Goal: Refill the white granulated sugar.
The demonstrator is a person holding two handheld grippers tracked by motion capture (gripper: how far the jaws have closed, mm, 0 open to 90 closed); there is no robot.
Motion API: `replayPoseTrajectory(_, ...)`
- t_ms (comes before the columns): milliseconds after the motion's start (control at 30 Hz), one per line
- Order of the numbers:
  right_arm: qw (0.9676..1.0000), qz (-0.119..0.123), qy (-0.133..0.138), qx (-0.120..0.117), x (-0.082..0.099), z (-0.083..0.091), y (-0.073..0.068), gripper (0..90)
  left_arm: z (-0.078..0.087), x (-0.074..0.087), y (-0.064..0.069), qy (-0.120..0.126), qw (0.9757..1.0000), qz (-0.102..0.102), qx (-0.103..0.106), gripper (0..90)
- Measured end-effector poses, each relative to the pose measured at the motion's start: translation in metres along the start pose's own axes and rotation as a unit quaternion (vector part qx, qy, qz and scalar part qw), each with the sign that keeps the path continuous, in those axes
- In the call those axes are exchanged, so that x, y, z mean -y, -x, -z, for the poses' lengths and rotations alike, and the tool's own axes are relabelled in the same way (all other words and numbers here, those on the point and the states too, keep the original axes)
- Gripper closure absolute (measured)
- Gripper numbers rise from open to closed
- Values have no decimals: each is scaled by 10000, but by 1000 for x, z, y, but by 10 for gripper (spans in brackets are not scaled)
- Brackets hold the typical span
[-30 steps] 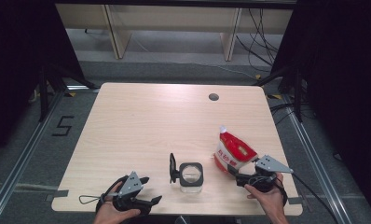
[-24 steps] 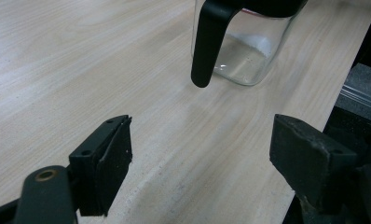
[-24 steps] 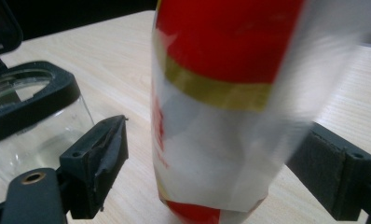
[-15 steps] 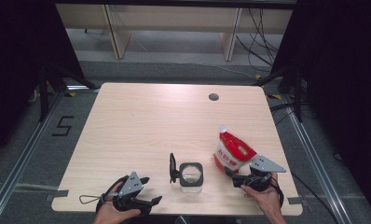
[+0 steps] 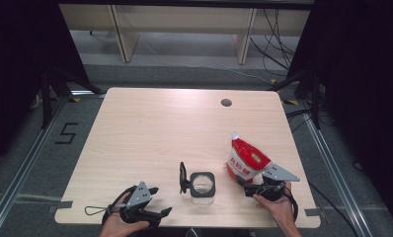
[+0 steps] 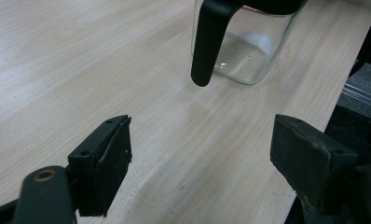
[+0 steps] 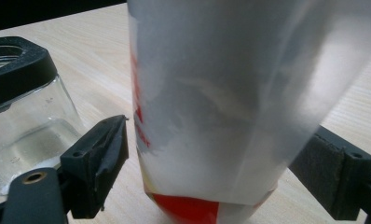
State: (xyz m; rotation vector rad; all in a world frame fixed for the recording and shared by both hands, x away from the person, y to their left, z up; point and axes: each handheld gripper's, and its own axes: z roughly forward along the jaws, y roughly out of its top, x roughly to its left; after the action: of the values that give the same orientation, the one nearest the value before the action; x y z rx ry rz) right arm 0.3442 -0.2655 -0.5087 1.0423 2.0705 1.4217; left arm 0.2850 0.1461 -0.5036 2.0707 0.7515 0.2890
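Right gripper view: red-and-white pouch (image 7: pixel 211 107) stands upright between the jaws of the right tongs (image 7: pixel 221 168), which are spread wide; the pads flank the pouch's lower part but I cannot confirm contact on either side, so no grip yet. High view places the pouch (image 5: pixel 246 160) near the front right of the worktop (image 5: pixel 150 123), spout corner up, right tongs (image 5: pixel 251 187) just behind its base in the person's hand.

Glass jar (image 5: pixel 202 185) with black rim sits just left of the pouch, its hinged lid (image 5: pixel 183 177) swung open. Jar looks nearly empty; a trace of white residue at the bottom.

Left tongs (image 6: pixel 200 158) also wide open, holding nothing, aimed at the jar's handle-like lid (image 6: pixel 211 39) but well short of it.

Judgement: early stage. Jar opened; pouch not yet gripped, lifted or poured.
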Motion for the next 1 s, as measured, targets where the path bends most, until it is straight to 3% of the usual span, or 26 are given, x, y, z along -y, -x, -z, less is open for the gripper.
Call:
replayPoseTrajectory(33, 10000, -38, -14, 0, 0, 0, 0, 160, 0, 0, -1, 29, 9999, -103, -21, 200)
replayPoseTrajectory(133, 10000, -23, -11, -16, 0, -3, 1, 161, 0, 0, -1, 28, 9999, -138, -9, 200)
replayPoseTrajectory(200, 10000, -54, -26, 20, 1, -5, 1, 162, -1, 0, -1, 59, 9999, -104, -5, 200)
replayPoseTrajectory(233, 10000, 51, 27, -41, 0, -7, 5, 162, -1, 0, 0, 47, 10000, -58, -8, 200)
replayPoseTrajectory(267, 9999, -109, 35, -28, 1, -8, 3, 163, -1, 0, 1, 37, 10000, 19, -12, 200)
replayPoseTrajectory(300, 9999, -99, -27, -23, 0, -7, 3, 164, -1, 0, 1, 43, 10000, 22, -13, 200)
replayPoseTrajectory(333, 9999, 85, 108, -71, 0, -10, 7, 166, 0, 0, 0, 1, 10000, 13, 16, 200)
replayPoseTrajectory(367, 9998, -129, 98, -62, 0, -10, 4, 167, 0, 0, 0, 7, 10000, 16, 13, 200)
replayPoseTrajectory(400, 9999, -115, 67, -33, 0, -10, 4, 168, -1, 0, 1, 45, 10000, 17, -14, 200)
replayPoseTrajectory(500, 9998, -78, 165, -60, 0, -11, 6, 169, -1, 0, -1, 28, 9999, -140, -4, 200)
replayPoseTrajectory(567, 9995, 29, 298, -36, 0, -14, 7, 170, -1, 0, -1, 26, 9999, -124, -2, 200)
replayPoseTrajectory(600, 9995, 35, 310, -34, 0, -14, 8, 170, -1, 0, 0, 5, 10000, 5, 3, 200)
replayPoseTrajectory(767, 9994, -162, 271, -104, 0, -15, 5, 176, -2, 1, 0, 65, 10000, -29, 12, 200)
replayPoseTrajectory(867, 9996, 74, 253, -102, -1, -16, 9, 181, -2, 0, 1, 93, 9999, -32, 27, 200)
replayPoseTrajectory(933, 9996, -142, 236, -118, -1, -16, 6, 182, -2, 0, 0, 70, 9999, -110, 38, 200)
replayPoseTrajectory(1000, 9998, -69, 167, -101, -1, -16, 7, 183, -2, 0, 2, 127, 9999, -7, 45, 200)
